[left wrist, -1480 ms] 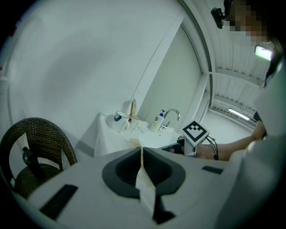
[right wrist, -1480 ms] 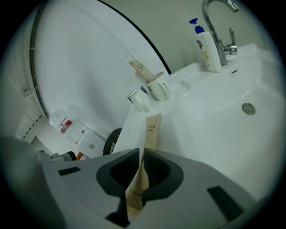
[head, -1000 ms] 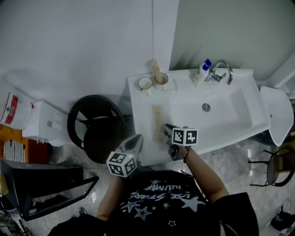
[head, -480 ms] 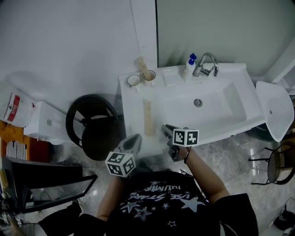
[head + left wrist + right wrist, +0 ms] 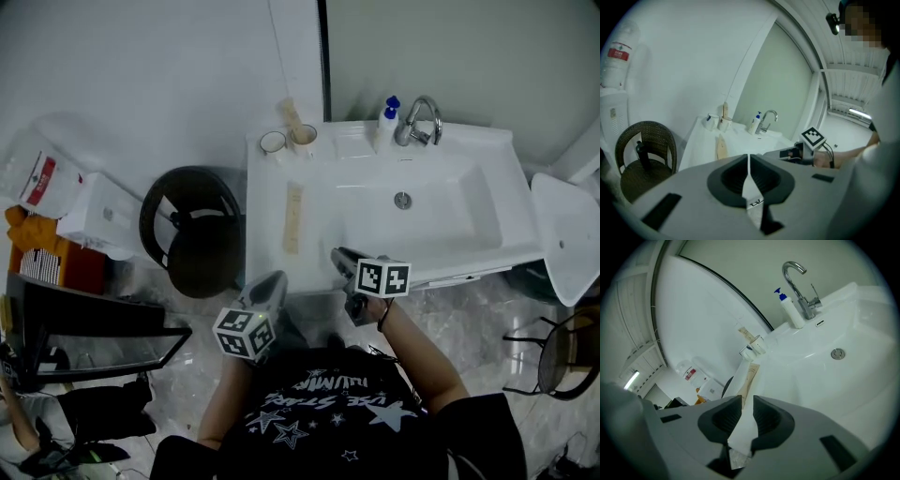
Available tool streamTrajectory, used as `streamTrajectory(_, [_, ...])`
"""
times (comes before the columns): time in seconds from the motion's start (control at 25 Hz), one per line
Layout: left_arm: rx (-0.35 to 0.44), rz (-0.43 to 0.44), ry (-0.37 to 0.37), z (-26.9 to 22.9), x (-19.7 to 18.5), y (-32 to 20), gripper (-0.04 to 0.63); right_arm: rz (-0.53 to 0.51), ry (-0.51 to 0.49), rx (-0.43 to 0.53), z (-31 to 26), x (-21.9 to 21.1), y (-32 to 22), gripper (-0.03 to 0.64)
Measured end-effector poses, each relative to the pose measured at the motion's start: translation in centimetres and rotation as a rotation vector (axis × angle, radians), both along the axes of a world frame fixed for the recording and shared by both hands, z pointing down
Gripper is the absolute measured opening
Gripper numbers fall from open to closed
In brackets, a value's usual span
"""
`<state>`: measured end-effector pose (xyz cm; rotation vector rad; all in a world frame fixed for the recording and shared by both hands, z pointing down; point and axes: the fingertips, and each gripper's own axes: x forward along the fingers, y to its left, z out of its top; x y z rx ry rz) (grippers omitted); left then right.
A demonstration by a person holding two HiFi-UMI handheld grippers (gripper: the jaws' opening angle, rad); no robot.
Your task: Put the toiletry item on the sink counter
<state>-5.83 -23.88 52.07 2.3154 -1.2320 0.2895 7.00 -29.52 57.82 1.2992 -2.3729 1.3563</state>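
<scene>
Beige toiletry item (image 5: 293, 217), white sink counter (image 5: 265, 202).

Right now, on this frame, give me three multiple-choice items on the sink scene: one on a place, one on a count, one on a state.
1. Where does the soap bottle stand?
A) beside the faucet
B) in the basin
C) on the chair

2. How many cups stand at the counter's back left corner?
A) one
B) two
C) four

3. How is the beige tube placed?
A) clamped in the right tool
B) upright in a cup
C) lying flat on the counter

Answers: 1 A, its blue pump shows just left of the faucet. 2 B, two sit side by side. 3 C, it lies alone on the white surface.
</scene>
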Motion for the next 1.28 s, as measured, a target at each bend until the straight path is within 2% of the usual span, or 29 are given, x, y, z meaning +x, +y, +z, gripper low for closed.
streamTrajectory(0.16, [-0.021, -0.021, -0.002, 0.8, 1.9, 2.3, 0.026, -0.067, -0.005, 0.028, -0.6, 0.4, 1.5, 0.081])
streamTrajectory(0.32, [-0.033, -0.013, -0.013, 1.2, 3.7, 4.5, 0.026, -0.101, 0.045, 0.059, -0.4, 1.3, 2.6, 0.044])
streamTrajectory(0.52, [-0.064, -0.007, -0.042, 2.4, 4.0, 6.1, 0.026, -0.140, 0.034, 0.084, -0.1, 1.2, 3.8, 0.028])
streamTrajectory(0.68, [-0.088, -0.005, -0.025, 3.1, 4.2, 6.0, 0.026, -0.117, 0.012, 0.081, 0.3, 2.1, 3.8, 0.023])
streamTrajectory(0.84, [-0.077, 0.019, -0.013, 3.1, 4.6, 5.1, 0.026, -0.067, 0.002, 0.092, 0.1, 3.4, 3.3, 0.020])
streamTrajectory(1.08, [-0.070, 0.049, 0.030, 3.0, 4.6, 6.2, 0.026, -0.054, 0.081, 0.098, 0.3, 3.9, 5.3, 0.020])
streamTrajectory(1.28, [-0.082, 0.070, 0.044, 3.4, 3.2, 8.8, 0.026, -0.044, 0.110, 0.106, -0.2, 2.5, 8.3, 0.017])
